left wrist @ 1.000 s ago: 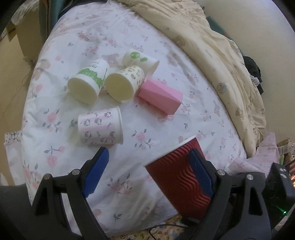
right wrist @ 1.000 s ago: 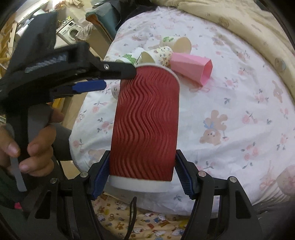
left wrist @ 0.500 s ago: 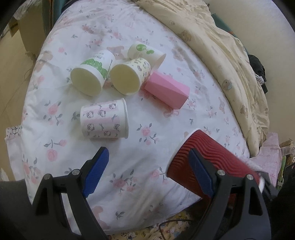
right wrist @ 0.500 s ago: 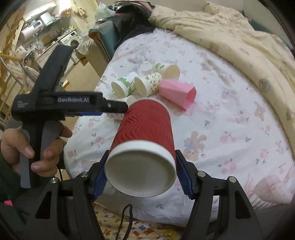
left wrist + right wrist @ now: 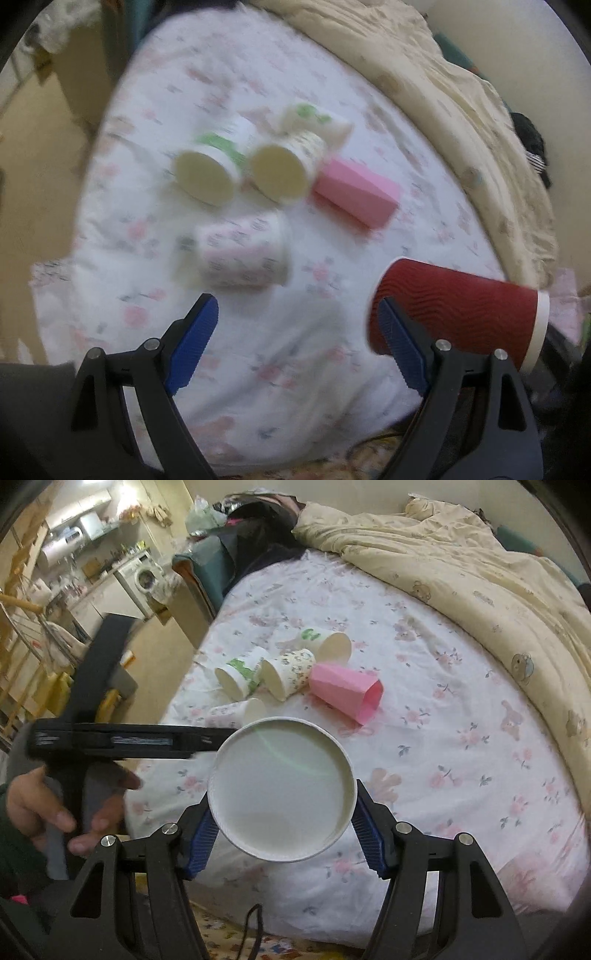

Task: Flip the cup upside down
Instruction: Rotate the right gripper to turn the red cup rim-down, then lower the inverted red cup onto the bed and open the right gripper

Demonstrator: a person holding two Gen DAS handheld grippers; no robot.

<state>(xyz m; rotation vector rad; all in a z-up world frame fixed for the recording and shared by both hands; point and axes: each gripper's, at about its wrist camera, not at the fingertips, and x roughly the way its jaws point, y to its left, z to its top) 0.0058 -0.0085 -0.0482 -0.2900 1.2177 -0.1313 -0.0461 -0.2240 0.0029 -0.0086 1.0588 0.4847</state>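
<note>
Red ripple cup (image 5: 282, 790): lower centre of right wrist view, clamped between right gripper (image 5: 284, 830) jaws, white base facing camera. Left gripper (image 5: 299, 350): jaws spread, empty. Pink cup (image 5: 343, 694) lying mid-frame on floral sheet (image 5: 461, 775). No legible writing.

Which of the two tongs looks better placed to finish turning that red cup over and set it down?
The right. The right tongs are shut on the red cup, its white base facing their camera and its body lying sideways above the bed. The left tongs are open, holding nothing.
</note>
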